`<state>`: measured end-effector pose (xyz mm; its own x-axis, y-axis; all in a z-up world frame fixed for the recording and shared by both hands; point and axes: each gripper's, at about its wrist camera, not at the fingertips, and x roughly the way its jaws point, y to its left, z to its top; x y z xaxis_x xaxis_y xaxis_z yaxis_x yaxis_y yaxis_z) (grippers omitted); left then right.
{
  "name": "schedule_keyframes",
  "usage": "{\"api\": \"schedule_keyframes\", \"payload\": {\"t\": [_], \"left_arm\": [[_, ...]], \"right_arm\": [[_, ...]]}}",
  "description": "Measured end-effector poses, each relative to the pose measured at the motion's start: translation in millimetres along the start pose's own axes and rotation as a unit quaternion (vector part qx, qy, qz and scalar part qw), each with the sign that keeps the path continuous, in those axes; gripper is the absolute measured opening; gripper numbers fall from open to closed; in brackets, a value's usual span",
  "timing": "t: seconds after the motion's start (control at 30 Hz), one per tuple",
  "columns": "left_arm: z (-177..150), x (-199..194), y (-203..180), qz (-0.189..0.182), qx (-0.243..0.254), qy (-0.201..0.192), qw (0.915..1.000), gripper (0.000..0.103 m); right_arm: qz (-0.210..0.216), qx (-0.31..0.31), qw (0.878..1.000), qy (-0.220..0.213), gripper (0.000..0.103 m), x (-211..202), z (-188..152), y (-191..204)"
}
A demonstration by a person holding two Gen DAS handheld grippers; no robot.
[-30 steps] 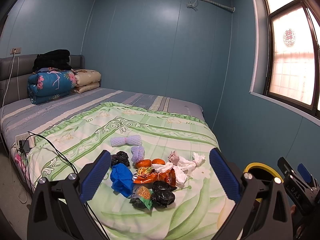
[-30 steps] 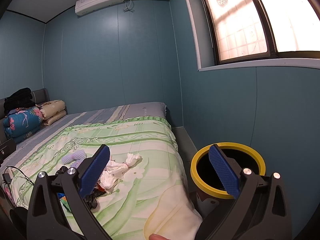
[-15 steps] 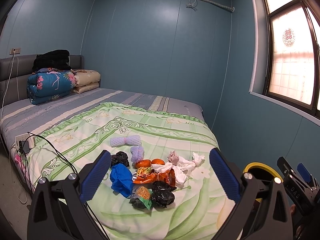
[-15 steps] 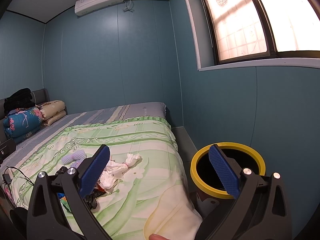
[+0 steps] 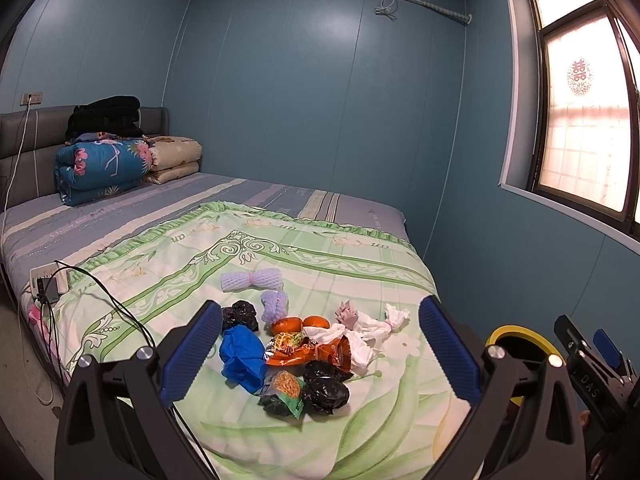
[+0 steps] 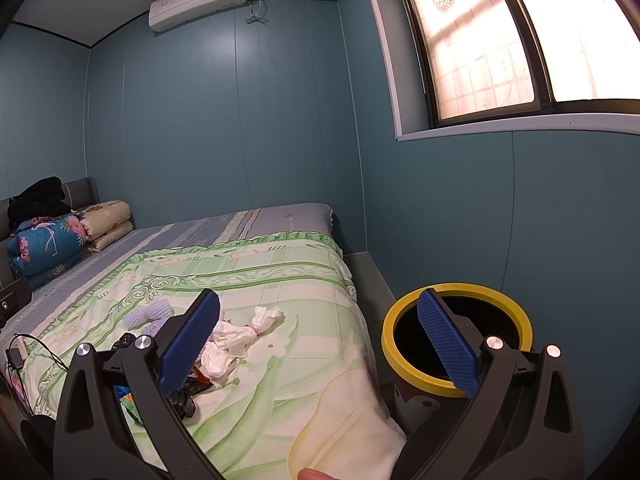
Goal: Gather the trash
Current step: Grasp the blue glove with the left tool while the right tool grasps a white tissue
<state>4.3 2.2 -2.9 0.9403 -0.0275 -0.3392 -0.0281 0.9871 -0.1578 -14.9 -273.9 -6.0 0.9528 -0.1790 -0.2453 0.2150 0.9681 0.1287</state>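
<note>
Nothing has moved; both my tongs, left [image 5: 320, 350] and right [image 6: 318, 346], stay wide open and empty. Crumpled trash [image 5: 308, 350] sits piled on the bed [image 5: 280, 256]: black bags, white tissues, orange wrappers.

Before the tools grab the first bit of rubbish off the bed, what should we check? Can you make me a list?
1. Left tool open and holding nothing: ok.
2. Right tool open and holding nothing: ok.
3. Rubbish in plain sight: ok. The crumpled blue plastic bag, black plastic bags and white crumpled tissues lie in a pile on the green flowered bedspread.
4. Round bin with yellow rim uncovered, standing beside the bed: ok.
5. Room left inside the bin: cannot tell, the inside looks dark.
6. Black cable away from the pile: ok, it lies to the left of it.
</note>
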Motion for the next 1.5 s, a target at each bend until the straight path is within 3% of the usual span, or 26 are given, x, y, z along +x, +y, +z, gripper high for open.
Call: {"api": "schedule_keyframes", "payload": {"t": [0.23,0.57,0.7,0.8,0.87,1.03,1.23,1.5], "left_arm": [[-1,5,5,0.006,0.002,0.006,1.0,0.095],[-10,48,36,0.033,0.021,0.057,0.9976,0.095],[-20,76,54,-0.002,0.02,0.111,0.9936,0.095],[-31,92,71,-0.043,0.004,0.137,0.9896,0.095],[-37,99,75,-0.04,0.008,0.146,0.9885,0.095],[-46,129,86,-0.012,0.035,0.181,0.9829,0.095],[-47,174,116,0.014,-0.013,0.232,0.9726,0.095],[-59,217,128,0.029,-0.041,0.269,0.9619,0.095]], "right_arm": [[0.0,-0.006,1.0,-0.001,0.095,4,-1,2],[0.06,-0.01,0.996,0.059,0.095,49,-13,8],[0.105,-0.021,0.99,0.091,0.095,68,-25,15],[0.119,-0.054,0.987,0.092,0.095,80,-31,25],[0.134,-0.063,0.983,0.104,0.095,90,-33,28],[0.154,-0.075,0.975,0.139,0.095,132,-36,33],[0.194,-0.077,0.964,0.168,0.095,189,-33,45],[0.145,-0.086,0.96,0.223,0.095,286,-42,60]]}}
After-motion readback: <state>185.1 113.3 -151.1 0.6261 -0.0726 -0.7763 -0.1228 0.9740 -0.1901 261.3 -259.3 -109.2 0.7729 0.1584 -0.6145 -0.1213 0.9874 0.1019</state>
